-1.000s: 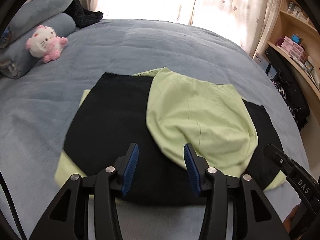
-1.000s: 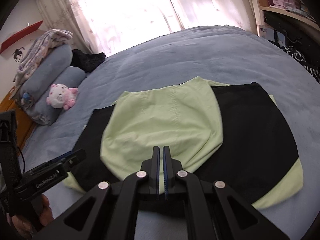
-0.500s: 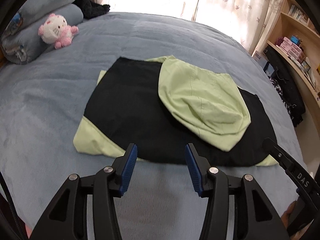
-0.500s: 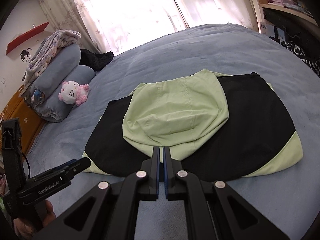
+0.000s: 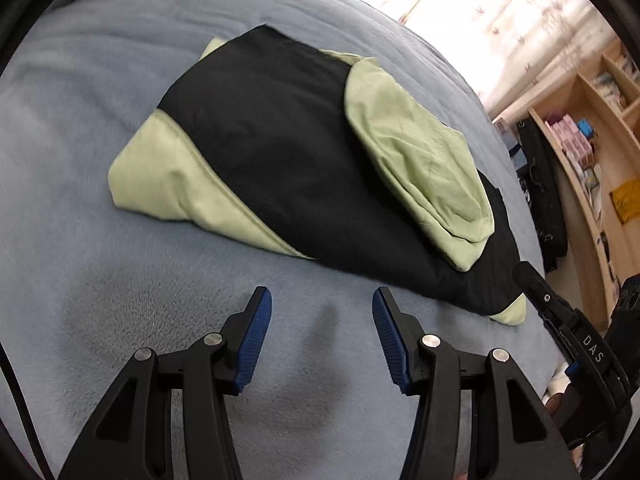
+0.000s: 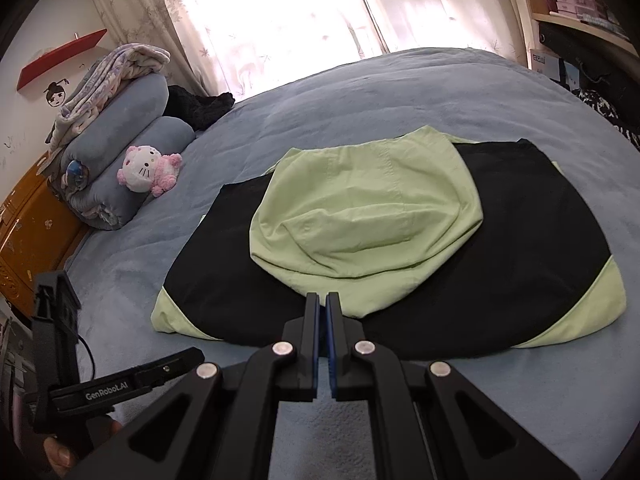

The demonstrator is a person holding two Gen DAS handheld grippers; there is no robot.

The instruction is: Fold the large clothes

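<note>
A black and light-green hooded garment (image 5: 280, 168) lies folded flat on the blue-grey bed (image 5: 100, 280), its green hood (image 5: 424, 160) laid over the black body. It also shows in the right wrist view (image 6: 400, 248). My left gripper (image 5: 322, 312) is open and empty, low over the bedcover just short of the garment's near edge. My right gripper (image 6: 322, 300) is shut and empty, above the near edge of the garment below the hood (image 6: 368, 216). The left gripper also shows at the lower left of the right wrist view (image 6: 172, 364).
Rolled blue bedding (image 6: 120, 160) with a folded blanket and a pink and white plush cat (image 6: 148, 168) lie at the bed's far left. A dark garment (image 6: 200, 108) lies by the curtain. Wooden shelves (image 5: 592, 140) and a black bag (image 5: 540, 184) stand to the right.
Both grippers have pulled back from the garment toward the bed's near edge. The left one has dropped low and turned left. The garment has not moved.
</note>
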